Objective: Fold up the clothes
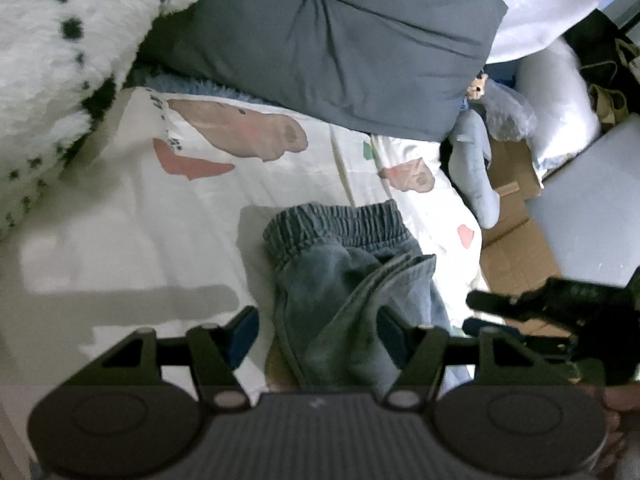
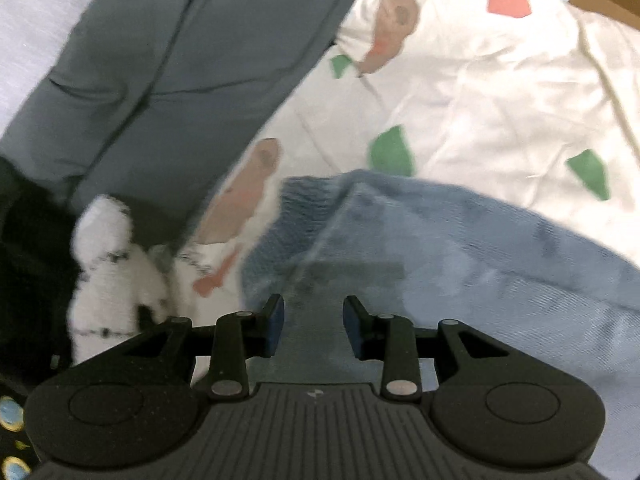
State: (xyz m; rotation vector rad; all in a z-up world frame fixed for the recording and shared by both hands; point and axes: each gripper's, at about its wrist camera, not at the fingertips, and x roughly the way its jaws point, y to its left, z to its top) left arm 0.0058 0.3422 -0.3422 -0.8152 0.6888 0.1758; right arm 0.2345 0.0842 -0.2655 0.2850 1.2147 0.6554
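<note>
Denim, soft and washed blue, makes up the small trousers [image 1: 344, 272] that lie crumpled on the white printed sheet [image 1: 132, 208]. Their gathered elastic waistband [image 1: 336, 220] is ribbed and points away from the left gripper [image 1: 316, 332]. One thick folded edge with a stitched hem runs down between this gripper's blue pads [image 1: 244, 330]; the jaws stand wide and the pads do not press the cloth.

In the right wrist view the same trousers [image 2: 460, 256] spread as a smooth, rounded heap on the sheet [image 2: 500, 92], which carries green, pink and brown shapes. The right gripper [image 2: 314, 322] hangs over the denim with its jaws partly apart, nothing pinched between them.

Beyond the trousers lies a grey quilted cover [image 1: 340, 48] with deep seams. Left of the trousers a fluffy white fabric with dark spots [image 1: 60, 60] bulges onto the sheet. To their right, past the sheet's edge, flat brown cardboard [image 1: 516, 240] and a pale blue plush shape [image 1: 476, 168] are visible.
</note>
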